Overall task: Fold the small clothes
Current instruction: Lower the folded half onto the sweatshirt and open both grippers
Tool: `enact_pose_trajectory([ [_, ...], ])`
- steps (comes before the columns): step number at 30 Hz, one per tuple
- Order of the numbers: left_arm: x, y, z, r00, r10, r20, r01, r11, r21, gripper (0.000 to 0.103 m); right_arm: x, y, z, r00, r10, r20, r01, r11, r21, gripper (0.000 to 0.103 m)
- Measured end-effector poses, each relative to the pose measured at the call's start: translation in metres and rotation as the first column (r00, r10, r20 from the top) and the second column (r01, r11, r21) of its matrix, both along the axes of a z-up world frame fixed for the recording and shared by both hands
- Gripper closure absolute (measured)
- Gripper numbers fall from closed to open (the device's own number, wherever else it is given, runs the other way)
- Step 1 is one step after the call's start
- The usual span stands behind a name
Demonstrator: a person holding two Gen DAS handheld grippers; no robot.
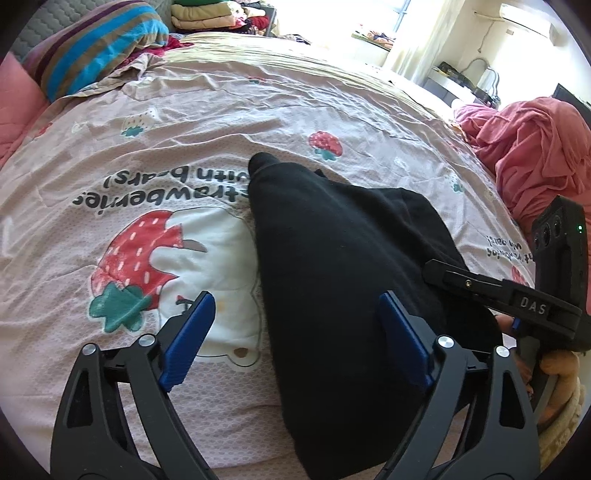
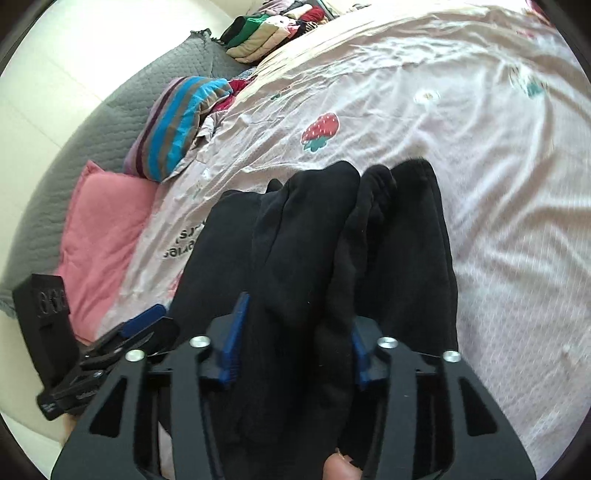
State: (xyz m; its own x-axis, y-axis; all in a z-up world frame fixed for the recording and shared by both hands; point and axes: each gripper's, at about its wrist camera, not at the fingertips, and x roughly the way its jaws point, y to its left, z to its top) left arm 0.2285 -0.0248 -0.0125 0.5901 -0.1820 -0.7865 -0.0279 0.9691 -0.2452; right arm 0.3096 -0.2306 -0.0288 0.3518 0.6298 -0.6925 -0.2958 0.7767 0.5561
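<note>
**Black garment bunched in the right gripper, left gripper wide over the bed**

A black garment (image 1: 343,266) lies on the bed's pink strawberry-print sheet (image 1: 221,122), a long dark shape running from the near edge up toward the middle of the bed.

From the left wrist view, the left gripper (image 1: 297,330) has its blue fingers (image 1: 190,332) spread wide apart, clamping nothing. One finger hangs over the printed bear and big strawberry, the other over the black cloth, whose left edge passes between them. At 3 o'clock the right gripper (image 1: 491,291) reaches in sideways, its tip on the dark fabric; this view hides how its fingers stand. At 2 o'clock sits a heap of pink cloth (image 1: 528,155), which only this camera catches.

The right wrist view settles it: the right gripper (image 2: 295,343) has its blue fingers (image 2: 236,332) drawn in on a thick bunch of the black garment (image 2: 332,240), which fans out in several folds toward 12 o'clock. At 6 o'clock a fingertip of the person shows under the cloth. At 8 o'clock the left gripper (image 2: 122,336) appears from the side. Only this view takes in the pink pillow (image 2: 99,229) at 9 o'clock and the grey quilted headboard (image 2: 122,110) behind it.

Both views share the striped blanket (image 1: 99,44) and the stack of folded clothes (image 2: 266,33) at the far end of the bed.
</note>
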Motion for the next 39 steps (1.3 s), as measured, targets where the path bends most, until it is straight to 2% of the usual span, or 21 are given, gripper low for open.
enact_pose_trajectory([
  [3,0.0,0.005,-0.001,1.0,0.008,-0.007,-0.008,1.0,-0.017,0.02,-0.001,0.011,0.007,0.997,0.023,0.075,-0.018,0.998,-0.062,0.079],
  [8,0.001,0.006,0.003,1.0,0.005,-0.008,-0.005,0.999,-0.045,0.02,-0.007,0.024,0.033,0.978,0.072,0.196,-0.045,0.989,-0.14,0.082],
  [12,0.003,-0.003,0.009,1.0,-0.019,-0.004,0.019,0.998,-0.06,0.02,-0.013,0.022,0.057,0.95,0.117,0.288,-0.058,0.977,-0.206,0.082],
  [15,0.003,-0.013,0.011,0.999,-0.052,-0.005,0.052,0.996,-0.072,0.02,-0.015,0.014,0.061,0.938,0.123,0.324,-0.036,0.965,-0.262,0.082],
  [17,0.003,-0.02,0.008,0.997,-0.072,-0.017,0.071,0.995,-0.064,0.02,-0.011,0.009,0.052,0.944,0.113,0.309,-0.024,0.96,-0.279,0.082],
  [21,0.002,-0.032,-0.007,0.994,-0.094,-0.057,0.092,0.995,-0.037,0.02,0.0,-0.001,0.015,0.974,0.088,0.206,-0.028,0.96,-0.278,0.081],
  [23,0.001,-0.032,-0.011,0.993,-0.096,-0.061,0.094,0.994,-0.048,0.02,0.0,-0.008,0.0,0.982,0.069,0.179,-0.02,0.965,-0.261,0.079],
  [27,-0.001,-0.031,-0.013,0.994,-0.091,-0.06,0.088,0.995,-0.055,0.019,-0.006,-0.015,-0.001,0.983,0.035,0.181,0.007,0.974,-0.226,0.071],
  [31,-0.003,-0.032,-0.011,0.995,-0.089,-0.053,0.087,0.995,-0.05,0.019,-0.013,-0.018,0.004,0.982,0.032,0.188,0.011,0.975,-0.224,0.069],
  [34,-0.004,-0.031,-0.01,0.995,-0.088,-0.05,0.086,0.995,-0.052,0.019,-0.021,-0.022,0.007,0.982,0.032,0.184,0.007,0.978,-0.208,0.059],
  [39,-0.009,-0.03,-0.007,0.995,-0.09,-0.041,0.087,0.995,-0.055,0.019,-0.033,-0.03,0.008,0.985,0.015,0.174,0.016,0.985,-0.173,0.054],
])
